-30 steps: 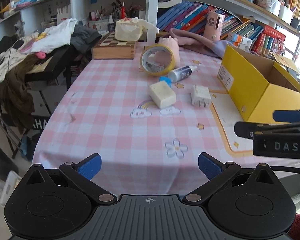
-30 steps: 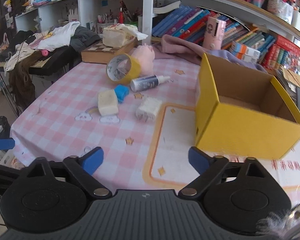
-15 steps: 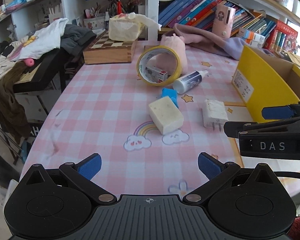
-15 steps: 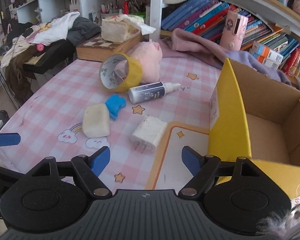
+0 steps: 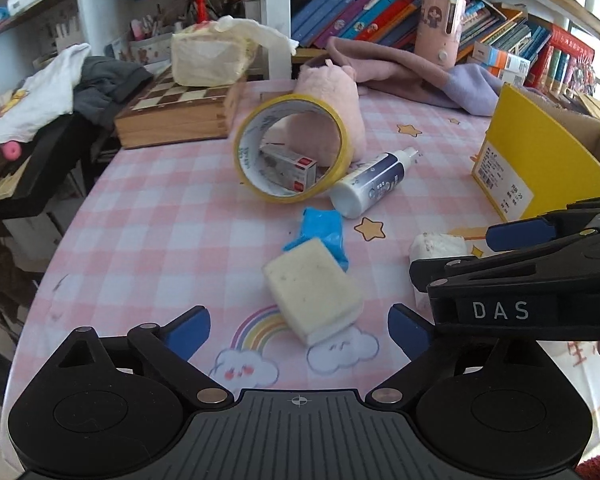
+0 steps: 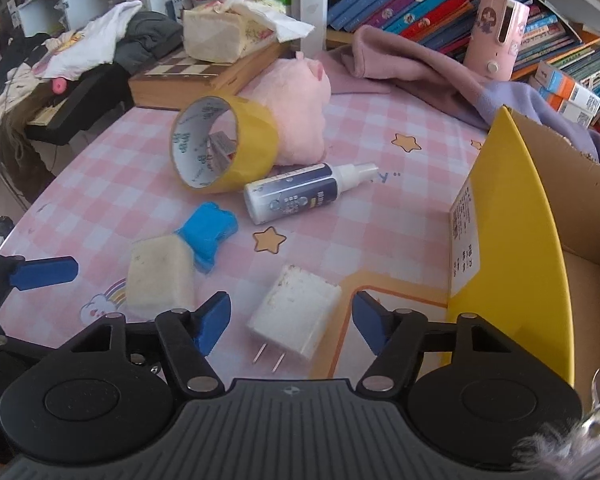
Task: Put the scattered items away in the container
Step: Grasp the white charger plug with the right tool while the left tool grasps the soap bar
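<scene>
Covering the table is a pink checked cloth (image 5: 160, 240) with stars and rainbows, and everything I need lies on it. The yellow cardboard box (image 6: 512, 240) stands open at the right edge, its brown inside bare as far as I can see. Behind the scattered things a pink plush toy (image 6: 300, 112) leans against a roll of yellow tape (image 6: 224, 144) that stands on its rim, with a small carton (image 5: 288, 168) seen through the hole. Just beside the tape a white spray bottle (image 6: 296, 196) lies on its side, nozzle toward the box. Nearer me a cream sponge block (image 5: 312, 292) touches a blue eraser-like piece (image 5: 324, 232).

My right gripper (image 6: 290, 320) hangs over the white plug adapter (image 6: 296, 312), which lies prongs toward me between the blue pads; the jaws are closing but do not yet press it. My left gripper (image 5: 300, 326) is spread wide and just starting to narrow, with the sponge block's near end between its tips, untouched.
</scene>
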Action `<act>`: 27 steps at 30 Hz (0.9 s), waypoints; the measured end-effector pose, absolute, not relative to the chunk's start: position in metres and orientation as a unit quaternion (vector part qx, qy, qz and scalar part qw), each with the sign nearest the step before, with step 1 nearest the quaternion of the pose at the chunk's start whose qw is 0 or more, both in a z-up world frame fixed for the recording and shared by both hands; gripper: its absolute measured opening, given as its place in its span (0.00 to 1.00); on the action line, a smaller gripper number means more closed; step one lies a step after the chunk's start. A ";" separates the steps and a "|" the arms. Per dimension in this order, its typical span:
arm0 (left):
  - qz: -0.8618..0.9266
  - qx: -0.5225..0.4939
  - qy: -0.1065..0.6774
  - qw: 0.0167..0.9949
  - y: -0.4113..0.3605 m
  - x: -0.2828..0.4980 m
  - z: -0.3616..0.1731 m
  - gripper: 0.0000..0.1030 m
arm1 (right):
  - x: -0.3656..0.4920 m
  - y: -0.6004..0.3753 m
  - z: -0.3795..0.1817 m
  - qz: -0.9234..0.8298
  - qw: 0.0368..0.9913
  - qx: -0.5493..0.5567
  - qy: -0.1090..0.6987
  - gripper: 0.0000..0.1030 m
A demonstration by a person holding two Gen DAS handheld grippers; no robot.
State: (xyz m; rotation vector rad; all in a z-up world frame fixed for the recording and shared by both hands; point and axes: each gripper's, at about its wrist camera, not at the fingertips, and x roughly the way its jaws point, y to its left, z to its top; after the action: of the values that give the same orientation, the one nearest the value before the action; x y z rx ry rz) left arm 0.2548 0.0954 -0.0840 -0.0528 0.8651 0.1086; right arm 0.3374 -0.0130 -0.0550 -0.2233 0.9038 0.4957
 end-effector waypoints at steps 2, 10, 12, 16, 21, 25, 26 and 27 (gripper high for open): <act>0.051 -0.025 0.423 0.904 0.095 0.262 -0.088 0.92 | 0.343 -0.013 -0.058 0.233 0.862 -0.105 0.437 0.64; 0.046 -0.020 0.434 0.899 0.096 0.278 -0.100 0.82 | 0.361 -0.014 -0.068 0.230 0.850 -0.095 0.465 0.64; 0.048 -0.022 0.435 0.899 0.098 0.279 -0.101 0.75 | 0.364 -0.013 -0.071 0.231 0.845 -0.091 0.474 0.64; 0.039 -0.012 0.430 0.902 0.097 0.278 -0.102 0.65 | 0.367 -0.012 -0.076 0.235 0.837 -0.083 0.487 0.61; 0.022 -0.009 0.426 0.904 0.095 0.276 -0.099 0.48 | 0.365 -0.010 -0.075 0.248 0.834 -0.081 0.486 0.42; 0.025 -0.023 0.426 0.904 0.099 0.269 -0.093 0.44 | 0.360 -0.012 -0.068 0.257 0.837 -0.075 0.477 0.42; 0.027 -0.025 0.425 0.904 0.101 0.267 -0.092 0.44 | 0.358 -0.012 -0.066 0.259 0.838 -0.075 0.474 0.41; 0.029 -0.027 0.425 0.904 0.102 0.265 -0.090 0.43 | 0.355 -0.013 -0.064 0.262 0.840 -0.074 0.469 0.41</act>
State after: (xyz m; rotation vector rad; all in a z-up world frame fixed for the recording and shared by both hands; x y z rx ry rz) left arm 0.2654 0.1020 -0.0903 -0.0554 0.8777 0.0592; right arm 0.3553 -0.0127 -0.0639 -0.1564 0.9921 0.5543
